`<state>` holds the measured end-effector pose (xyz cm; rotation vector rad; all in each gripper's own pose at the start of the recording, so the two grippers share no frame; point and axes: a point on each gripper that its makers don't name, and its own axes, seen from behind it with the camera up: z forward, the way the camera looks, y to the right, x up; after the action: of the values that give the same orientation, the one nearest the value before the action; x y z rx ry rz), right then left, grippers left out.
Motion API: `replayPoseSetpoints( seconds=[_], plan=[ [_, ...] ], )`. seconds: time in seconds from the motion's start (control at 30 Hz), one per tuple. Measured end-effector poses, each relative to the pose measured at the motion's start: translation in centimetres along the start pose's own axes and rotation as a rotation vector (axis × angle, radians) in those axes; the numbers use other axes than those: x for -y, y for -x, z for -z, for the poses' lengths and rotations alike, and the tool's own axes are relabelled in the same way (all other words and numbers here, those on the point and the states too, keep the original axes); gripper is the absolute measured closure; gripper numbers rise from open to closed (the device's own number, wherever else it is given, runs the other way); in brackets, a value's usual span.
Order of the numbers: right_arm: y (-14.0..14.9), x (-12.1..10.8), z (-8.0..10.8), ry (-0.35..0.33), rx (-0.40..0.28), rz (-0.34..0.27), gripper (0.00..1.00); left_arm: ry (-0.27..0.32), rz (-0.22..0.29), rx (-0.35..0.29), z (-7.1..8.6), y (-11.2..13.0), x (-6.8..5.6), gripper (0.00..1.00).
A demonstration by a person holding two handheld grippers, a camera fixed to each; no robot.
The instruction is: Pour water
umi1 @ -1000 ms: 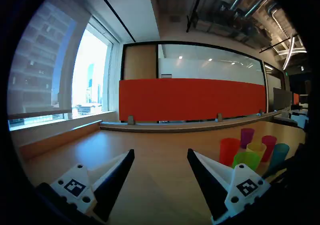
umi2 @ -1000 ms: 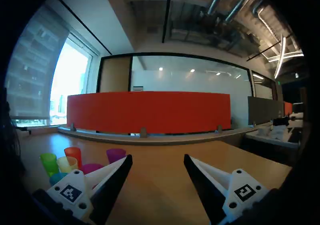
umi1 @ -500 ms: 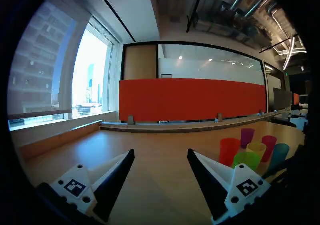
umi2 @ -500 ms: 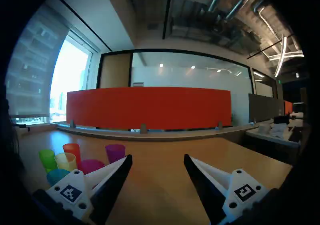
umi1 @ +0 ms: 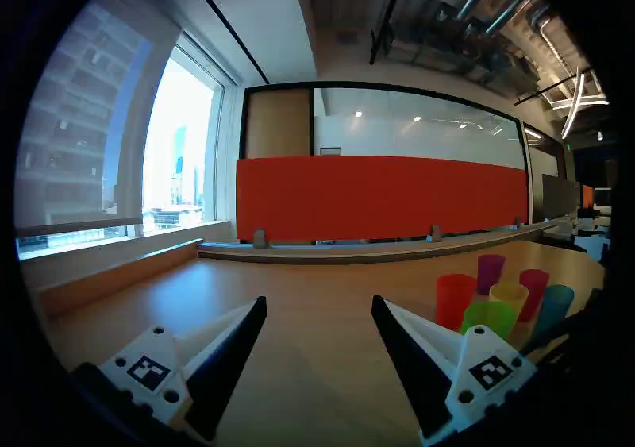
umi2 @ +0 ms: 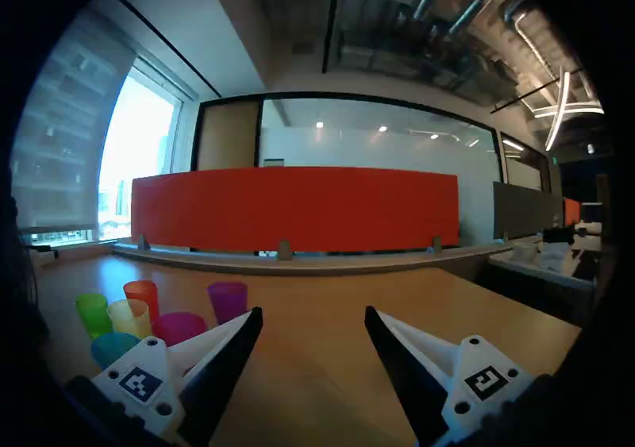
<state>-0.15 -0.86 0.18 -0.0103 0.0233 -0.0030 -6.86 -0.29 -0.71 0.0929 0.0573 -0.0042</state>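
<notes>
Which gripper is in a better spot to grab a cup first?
Probably the right gripper: it is open, and the purple cup stands just left of its gap. The left gripper, also open, has the cups farther off to its side.

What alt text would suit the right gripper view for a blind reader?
The right gripper, fingers open and empty, points across a wooden desk. Six colourful cups cluster at lower left; an orange divider stands behind.

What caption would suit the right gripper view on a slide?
Open right gripper above a wooden desk, six colored cups clustered at left, orange divider behind.
</notes>
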Motion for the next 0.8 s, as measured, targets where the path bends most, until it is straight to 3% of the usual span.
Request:
replayPoseSetpoints(
  seconds=[0.8],
  plan=[
    [-0.02,-0.09,-0.08,0.000,0.004,-0.001,0.00,0.000,0.000,0.000,-0.02,-0.02,-0.01,0.01]
  ],
)
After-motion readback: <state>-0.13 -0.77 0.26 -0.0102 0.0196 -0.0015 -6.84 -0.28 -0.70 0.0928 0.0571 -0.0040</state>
